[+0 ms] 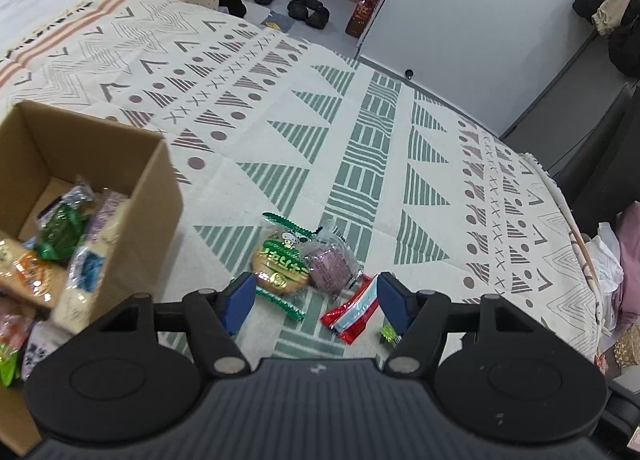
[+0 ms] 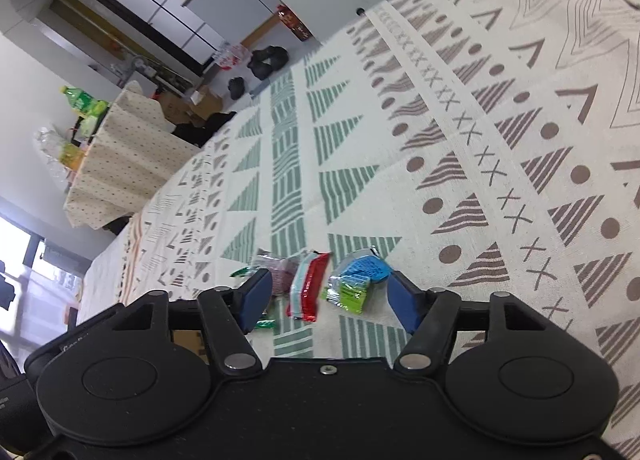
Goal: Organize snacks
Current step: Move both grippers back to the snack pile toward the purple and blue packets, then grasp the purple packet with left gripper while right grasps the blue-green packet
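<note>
While fingers gape, red packet [image 1: 351, 314] between, blue-green packet [image 2: 357, 280] between

Even, soft indoor light fills both fisheye views, casting faint shadows. A window [image 2: 16, 260] blows out white at the right-wrist view's left edge. Edges curve heavily; the cardboard box [image 1: 80, 179] shows slight motion blur.

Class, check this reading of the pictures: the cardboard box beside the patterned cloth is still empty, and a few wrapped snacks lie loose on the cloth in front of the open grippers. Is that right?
Not quite. The cardboard box is not empty: the left wrist view shows several wrapped snacks already inside it. The rest holds: loose snacks such as the round biscuit pack and the red stick packet lie on the patterned cloth.
</note>
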Demonstrator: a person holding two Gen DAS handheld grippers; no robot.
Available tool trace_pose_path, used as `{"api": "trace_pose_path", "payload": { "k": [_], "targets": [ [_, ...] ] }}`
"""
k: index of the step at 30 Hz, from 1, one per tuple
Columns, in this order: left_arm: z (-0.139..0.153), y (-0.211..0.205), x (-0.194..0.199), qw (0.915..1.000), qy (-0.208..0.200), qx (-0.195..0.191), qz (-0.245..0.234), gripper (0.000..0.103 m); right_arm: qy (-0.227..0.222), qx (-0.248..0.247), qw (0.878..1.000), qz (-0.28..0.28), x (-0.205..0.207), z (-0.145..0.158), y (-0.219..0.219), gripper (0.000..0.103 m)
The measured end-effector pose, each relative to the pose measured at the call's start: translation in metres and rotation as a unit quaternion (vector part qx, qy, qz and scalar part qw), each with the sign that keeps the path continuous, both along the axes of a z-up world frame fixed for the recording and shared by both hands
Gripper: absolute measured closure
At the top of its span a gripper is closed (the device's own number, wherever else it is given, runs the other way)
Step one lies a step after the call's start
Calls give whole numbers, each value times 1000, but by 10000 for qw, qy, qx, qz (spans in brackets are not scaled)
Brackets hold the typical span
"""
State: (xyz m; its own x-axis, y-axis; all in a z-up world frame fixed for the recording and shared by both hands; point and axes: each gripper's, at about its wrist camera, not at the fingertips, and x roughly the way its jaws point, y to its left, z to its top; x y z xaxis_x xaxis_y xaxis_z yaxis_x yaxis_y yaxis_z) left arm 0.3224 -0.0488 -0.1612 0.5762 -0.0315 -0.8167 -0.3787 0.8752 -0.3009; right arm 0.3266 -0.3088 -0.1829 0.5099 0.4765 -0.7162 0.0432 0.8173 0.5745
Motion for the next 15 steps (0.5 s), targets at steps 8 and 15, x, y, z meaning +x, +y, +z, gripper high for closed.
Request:
{"api": "trace_pose_path", "payload": {
  "k": [8, 15],
  "targets": [
    [-20, 2, 25, 9997, 127, -154, -105, 47, 270, -132, 9995, 89, 20, -23, 12, 45],
    [-33, 2, 40, 9995, 185, -194, -149, 49, 502, -196, 9985, 130, 32, -41, 21, 51]
  ]
}}
